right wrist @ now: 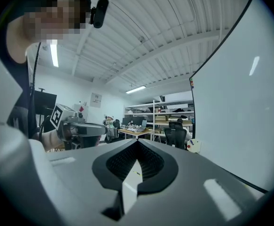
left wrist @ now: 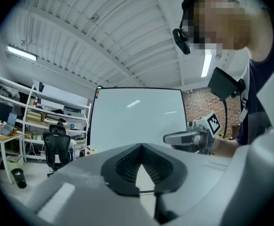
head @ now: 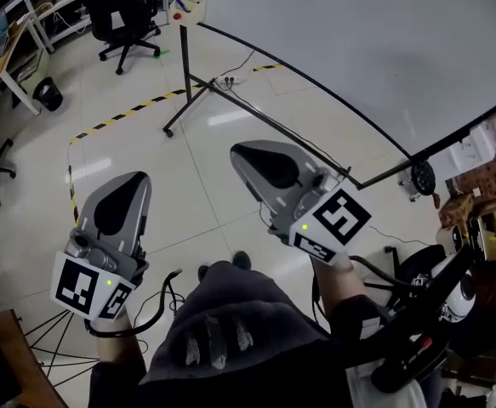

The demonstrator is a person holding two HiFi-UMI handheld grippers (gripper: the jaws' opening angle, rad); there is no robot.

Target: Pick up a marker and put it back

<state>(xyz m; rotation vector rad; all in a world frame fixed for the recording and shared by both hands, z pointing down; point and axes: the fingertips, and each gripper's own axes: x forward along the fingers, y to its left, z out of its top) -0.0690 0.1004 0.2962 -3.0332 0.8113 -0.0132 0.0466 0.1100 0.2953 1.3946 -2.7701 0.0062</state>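
Head view: at 6 o'clock sit the person's knees, with the left gripper (head: 135, 179) at 8 o'clock and the right gripper (head: 241, 153) near centre over the tiled floor (head: 205, 185). Each gripper view shows its jaws narrowed until the tips meet, with nothing between them. Farther off, the whiteboard (head: 358, 49) fills 1 o'clock, and at 11 o'clock, well apart from both grippers, a small white tray (head: 198, 8) on the board's corner holds the blue marker (head: 179, 4), beside a black office chair (head: 120, 11).
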